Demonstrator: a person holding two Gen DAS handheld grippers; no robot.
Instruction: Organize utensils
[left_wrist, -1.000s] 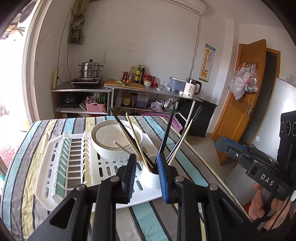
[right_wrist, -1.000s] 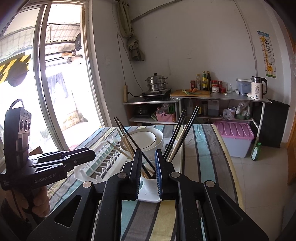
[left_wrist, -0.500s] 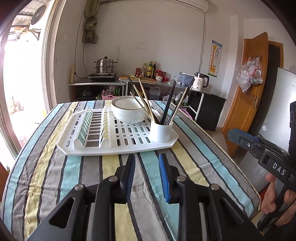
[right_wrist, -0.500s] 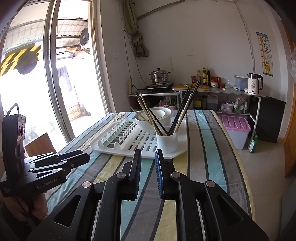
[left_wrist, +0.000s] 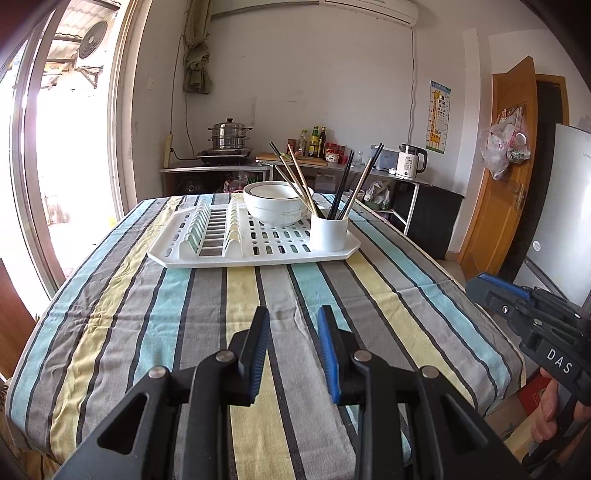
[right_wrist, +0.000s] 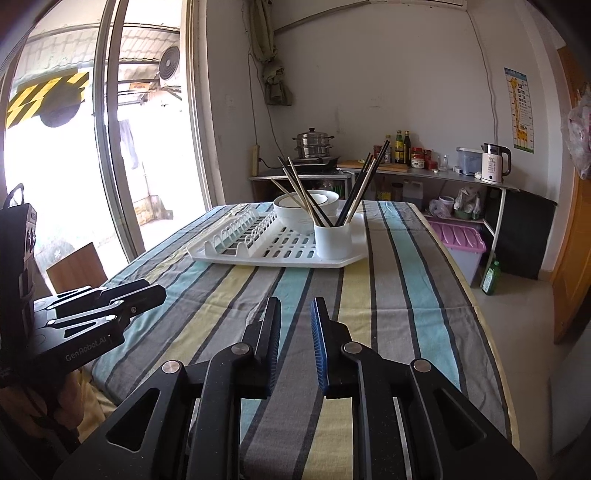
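While both tools, left tool (left_wrist: 291, 332) and right tool (right_wrist: 294, 321), hang narrowly parted and empty, chopsticks (left_wrist: 341, 188) stand in a cup (left_wrist: 328, 233) at 12 o'clock. Light, stiff and slippery, they look best pinched mid-shaft.

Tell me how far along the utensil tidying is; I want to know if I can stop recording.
It looks finished. Done: the chopsticks all stand in the white cup on the drying rack, beside the bowl. In hand: nothing; the left gripper and right gripper are open and empty above the striped tablecloth. Left: no loose utensils visible.
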